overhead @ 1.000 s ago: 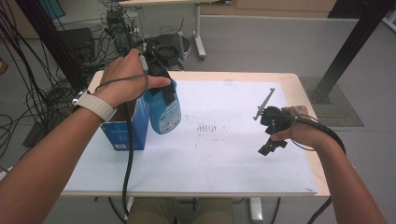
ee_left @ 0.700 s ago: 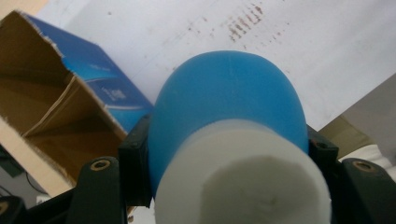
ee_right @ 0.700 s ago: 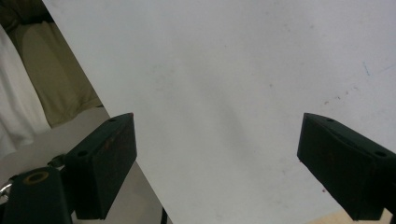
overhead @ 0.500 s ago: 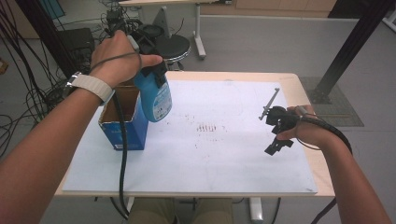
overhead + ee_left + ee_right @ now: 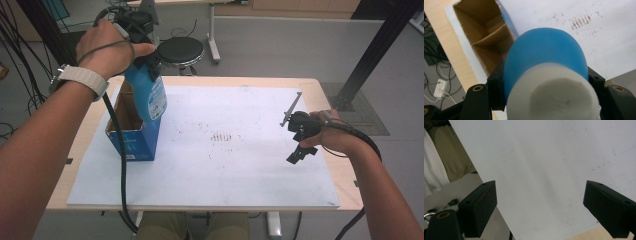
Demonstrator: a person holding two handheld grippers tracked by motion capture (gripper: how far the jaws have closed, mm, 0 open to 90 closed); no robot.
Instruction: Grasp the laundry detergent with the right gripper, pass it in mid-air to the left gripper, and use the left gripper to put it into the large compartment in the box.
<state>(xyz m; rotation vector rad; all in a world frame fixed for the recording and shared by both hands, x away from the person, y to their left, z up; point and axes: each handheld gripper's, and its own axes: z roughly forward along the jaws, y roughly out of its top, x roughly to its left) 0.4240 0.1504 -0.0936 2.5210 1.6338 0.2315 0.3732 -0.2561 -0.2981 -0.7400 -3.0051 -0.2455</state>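
A blue bottle (image 5: 149, 97) with a white cap hangs over the right edge of an open blue cardboard box (image 5: 131, 135); my left gripper (image 5: 145, 59) is shut on its upper part. In the left gripper view the bottle (image 5: 546, 57) sits between the two black jaws, white cap (image 5: 554, 97) nearest the camera, and the box's brown inside with a divider (image 5: 489, 40) lies below it. My right gripper (image 5: 299, 139) stands open at the right of the table, nothing between its fingers; the right gripper view shows its gripper (image 5: 540, 210) over bare white paper (image 5: 544, 165).
A white sheet (image 5: 225, 165) with dark smudges (image 5: 222, 136) covers most of the wooden table (image 5: 330, 95). A black round stool (image 5: 180, 50) and a desk leg stand behind the table. Cables lie on the floor at the left.
My left hand has lifted the bottle and carried it up and toward the far left, above the box. The right gripper has stayed about where it was.
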